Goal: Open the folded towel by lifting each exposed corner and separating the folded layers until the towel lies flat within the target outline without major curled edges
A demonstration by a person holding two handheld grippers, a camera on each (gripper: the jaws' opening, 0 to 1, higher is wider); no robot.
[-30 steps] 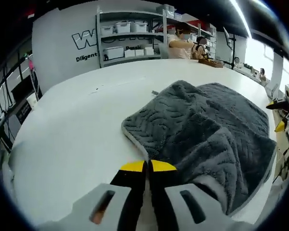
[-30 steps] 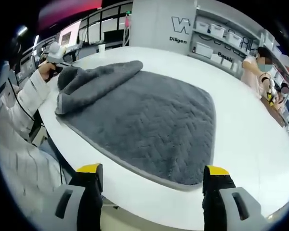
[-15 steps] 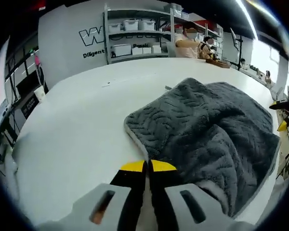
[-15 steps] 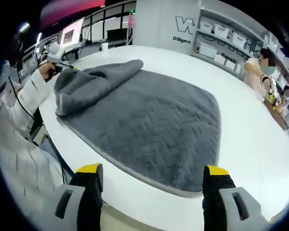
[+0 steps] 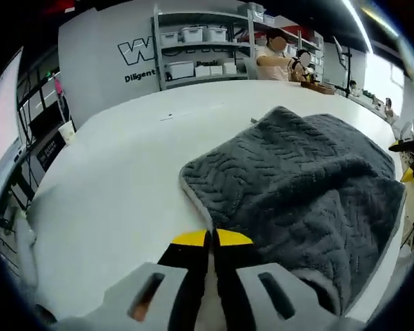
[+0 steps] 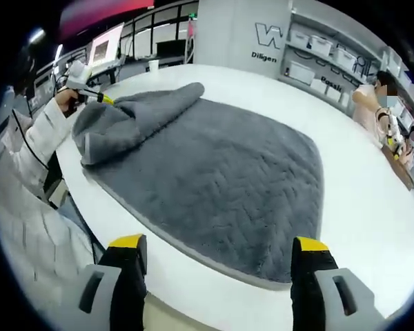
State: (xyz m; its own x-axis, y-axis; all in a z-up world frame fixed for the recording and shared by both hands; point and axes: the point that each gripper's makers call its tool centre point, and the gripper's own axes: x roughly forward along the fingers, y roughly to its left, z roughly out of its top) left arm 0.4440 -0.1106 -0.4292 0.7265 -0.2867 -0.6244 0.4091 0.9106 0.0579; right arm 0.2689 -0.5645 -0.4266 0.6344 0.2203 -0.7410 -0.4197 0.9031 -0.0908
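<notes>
While my left claw [image 5: 212,238] is pinched shut on a corner of the grey towel [image 6: 214,183], its yellow-tipped jaws pressed together with no gap, I judge I am midway through peeling the last folded layer open. In the left gripper view the plush fabric rises in a soft hump from the held corner and drapes back over itself, with a pale bound edge curving along its near side. From the right gripper view, that same flap sits bunched at the far left of the towel, just beside the left claw [image 6: 105,98] held by a white-sleeved hand [image 6: 63,102].

My right claw [image 6: 219,243] hangs wide and empty above the near edge of the towel, touching nothing. Most of the towel lies spread on the round white tabletop [image 6: 372,207], thick and fleecy, stamped with a wavy herringbone pattern, its corners rounded. I cannot make out any target outline.

Next, I judge, the held corner needs carrying outward, away from the towel's middle, then lowering so the flap unrolls flat. Thick pile like this tends to drag and curl at the edge.
</notes>
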